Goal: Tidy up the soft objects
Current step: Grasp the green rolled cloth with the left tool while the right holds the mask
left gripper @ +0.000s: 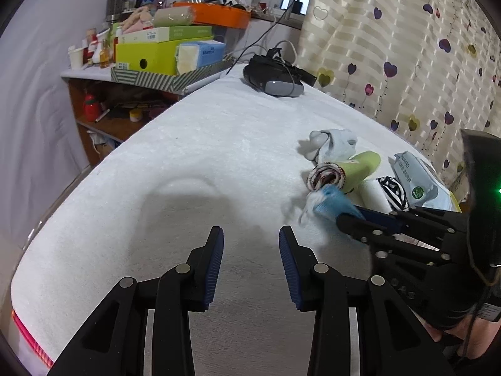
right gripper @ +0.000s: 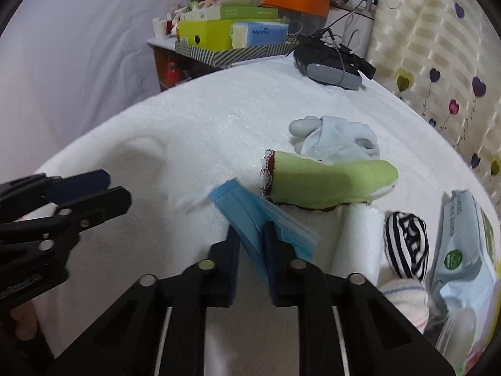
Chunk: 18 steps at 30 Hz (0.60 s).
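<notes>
A white blanket (left gripper: 203, 156) covers the bed, with a cluttered shelf (left gripper: 94, 76) at its far end and a heart-print curtain (left gripper: 407, 47) alongside. The right gripper (right gripper: 252, 244) pinches a blue mask (right gripper: 250, 216) between its fingers, lifted just above the blanket, its white ear loop blurred. Just beyond it lie a green sock (right gripper: 325, 181), a pale blue sock (right gripper: 338, 139), a striped sock (right gripper: 405, 241) and a wipes pack (right gripper: 463, 244), close together. The left gripper (left gripper: 251, 241) hovers over bare blanket with its jaws apart, holding nothing. A dark headset (left gripper: 275, 75) rests near the shelf.
</notes>
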Available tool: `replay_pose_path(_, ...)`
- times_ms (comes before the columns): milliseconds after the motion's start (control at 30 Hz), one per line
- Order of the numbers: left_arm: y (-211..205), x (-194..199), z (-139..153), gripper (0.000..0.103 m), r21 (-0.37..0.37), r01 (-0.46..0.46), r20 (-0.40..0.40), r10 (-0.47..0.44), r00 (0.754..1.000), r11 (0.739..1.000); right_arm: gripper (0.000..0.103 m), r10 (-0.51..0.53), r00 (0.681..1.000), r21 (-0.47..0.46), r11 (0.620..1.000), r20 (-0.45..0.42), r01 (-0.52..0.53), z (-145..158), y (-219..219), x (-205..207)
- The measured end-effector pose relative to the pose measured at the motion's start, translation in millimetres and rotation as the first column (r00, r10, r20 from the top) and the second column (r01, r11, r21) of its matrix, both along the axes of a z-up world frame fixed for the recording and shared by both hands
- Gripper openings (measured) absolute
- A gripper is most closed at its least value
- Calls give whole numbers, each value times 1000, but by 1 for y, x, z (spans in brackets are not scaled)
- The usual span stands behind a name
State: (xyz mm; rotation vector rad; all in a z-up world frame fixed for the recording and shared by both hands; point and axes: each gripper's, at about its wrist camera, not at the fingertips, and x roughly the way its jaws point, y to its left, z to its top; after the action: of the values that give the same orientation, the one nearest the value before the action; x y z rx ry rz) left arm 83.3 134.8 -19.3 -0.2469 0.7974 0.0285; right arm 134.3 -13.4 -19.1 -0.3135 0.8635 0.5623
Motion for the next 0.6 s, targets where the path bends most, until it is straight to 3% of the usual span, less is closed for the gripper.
replay_pose_path(267, -22, 4, 11, 36, 23, 50, 23, -50, 998, 999, 9, -56, 998, 133, 990, 33, 51, 34, -37, -28)
replay_pose_path(600, -79, 36, 33, 47, 120, 221, 87, -232, 969, 968, 9, -199, 977, 229, 957, 79, 176, 65, -98, -40)
